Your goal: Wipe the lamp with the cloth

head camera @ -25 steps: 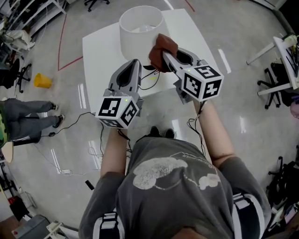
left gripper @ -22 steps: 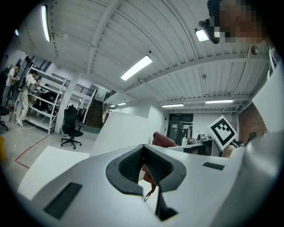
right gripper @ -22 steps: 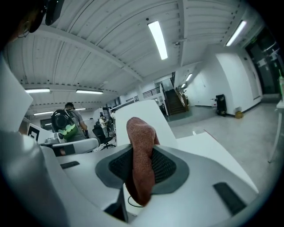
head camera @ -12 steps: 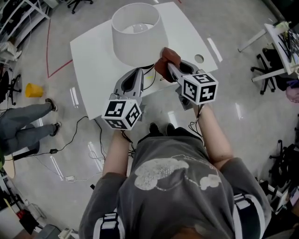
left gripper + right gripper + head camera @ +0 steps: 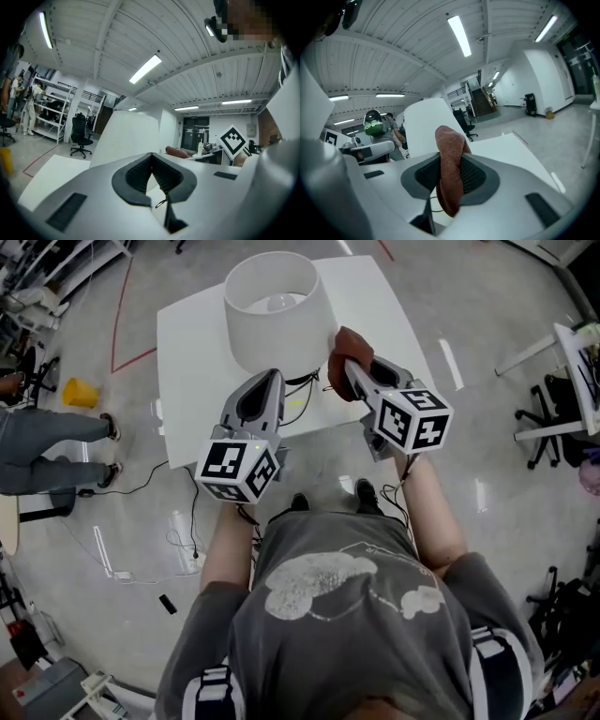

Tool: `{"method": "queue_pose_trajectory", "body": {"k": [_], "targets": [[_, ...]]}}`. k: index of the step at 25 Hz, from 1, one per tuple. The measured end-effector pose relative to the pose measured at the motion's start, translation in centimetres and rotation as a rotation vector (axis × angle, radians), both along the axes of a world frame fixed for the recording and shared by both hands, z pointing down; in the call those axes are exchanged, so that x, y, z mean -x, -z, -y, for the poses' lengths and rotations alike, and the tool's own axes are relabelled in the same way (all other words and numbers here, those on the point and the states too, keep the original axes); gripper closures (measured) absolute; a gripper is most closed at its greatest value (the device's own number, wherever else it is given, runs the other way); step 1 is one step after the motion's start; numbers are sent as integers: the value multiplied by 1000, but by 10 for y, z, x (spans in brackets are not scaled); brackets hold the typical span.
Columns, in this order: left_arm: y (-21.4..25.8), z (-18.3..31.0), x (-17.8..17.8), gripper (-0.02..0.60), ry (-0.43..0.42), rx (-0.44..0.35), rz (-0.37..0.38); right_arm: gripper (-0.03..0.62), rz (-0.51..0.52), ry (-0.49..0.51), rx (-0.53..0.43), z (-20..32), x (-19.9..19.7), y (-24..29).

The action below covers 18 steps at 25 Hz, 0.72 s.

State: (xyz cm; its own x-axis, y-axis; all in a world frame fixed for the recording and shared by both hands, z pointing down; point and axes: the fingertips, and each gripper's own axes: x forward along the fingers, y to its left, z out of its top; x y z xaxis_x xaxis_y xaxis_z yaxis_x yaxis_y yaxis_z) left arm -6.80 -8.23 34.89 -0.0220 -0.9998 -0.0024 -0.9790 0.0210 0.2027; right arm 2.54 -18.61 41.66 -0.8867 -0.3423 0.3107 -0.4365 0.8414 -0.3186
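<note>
Above the white worktop [image 5: 192, 352], two tools are held side by side by a person in a grey shirt, both pointed at a lamp [image 5: 272, 310] that is stood toward the worktop's far side. The lamp is topped by a broad white shade, and its bulb is seen through the open top in the head view. A thin black cable [image 5: 302, 397] is trailed over the worktop just in front of the lamp. The left tool [image 5: 266, 379] is held near the front of the shade, and whether the shade is touched cannot be told. Its jaws are seen closed together at the tips in the left gripper view, and nothing is held between them. The right tool [image 5: 345, 364] is held to the right of the shade, with its jaws clamped on a reddish-brown cloth [image 5: 345, 343]. The cloth is bunched above the tips and is seen hanging a little below the pads in the right gripper view. It is placed just beside the lower right edge of the shade, though contact cannot be made out. On the grey floor [image 5: 469, 352] to the left, a yellow object [image 5: 80, 392] is seen, and the legs [image 5: 47, 451] of a second person are seen close to it.
</note>
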Motion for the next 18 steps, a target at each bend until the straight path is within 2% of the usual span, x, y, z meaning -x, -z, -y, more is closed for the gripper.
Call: {"method": "queue_pose_trajectory", "body": {"k": [5,10,14,18], "targets": [[46,17,-14,574,104,-85,57,502,96,153,-108,17,13,66],[67,33,-25,574,197,-121,92,503,149,316,-195,19,36,106],[63,32,-30,574,275,-112,83,502,147,412,-196,13,48,103],[56,29,-31,574,348,-97,72,502,129,464,-152,15,48,85]]}}
